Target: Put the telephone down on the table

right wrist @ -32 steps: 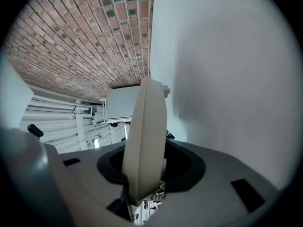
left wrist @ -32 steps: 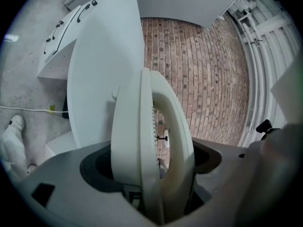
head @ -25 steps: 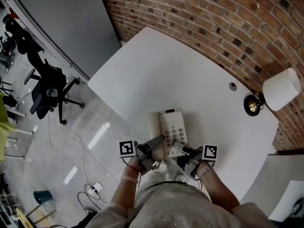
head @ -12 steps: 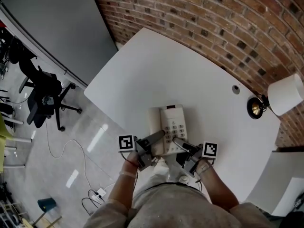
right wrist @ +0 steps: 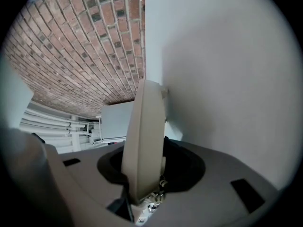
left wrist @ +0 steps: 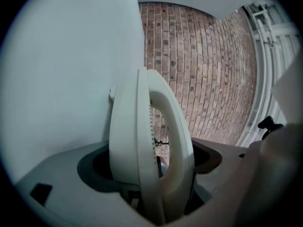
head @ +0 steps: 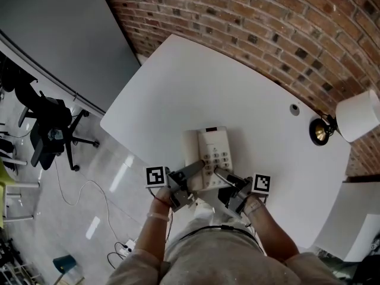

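Note:
A cream push-button telephone (head: 211,152) with its handset on the left is held over the near part of the white table (head: 225,88). My left gripper (head: 197,171) is shut on its handset side, and in the left gripper view the handset and base edge (left wrist: 142,145) stand upright between the jaws of that gripper (left wrist: 154,193). My right gripper (head: 223,177) is shut on the telephone's right edge, seen as a thin cream slab (right wrist: 144,136) between its jaws (right wrist: 144,181). Whether the telephone touches the table is hidden.
A lamp with a white shade (head: 357,114) and brass base (head: 319,132) stands at the table's right end, near a cable hole (head: 295,108). A brick wall (head: 267,22) runs behind. An office chair (head: 50,129) and floor cables (head: 89,189) lie left.
Both grippers have carried the telephone a little further away from the person, over the table. Both grips look the same as before.

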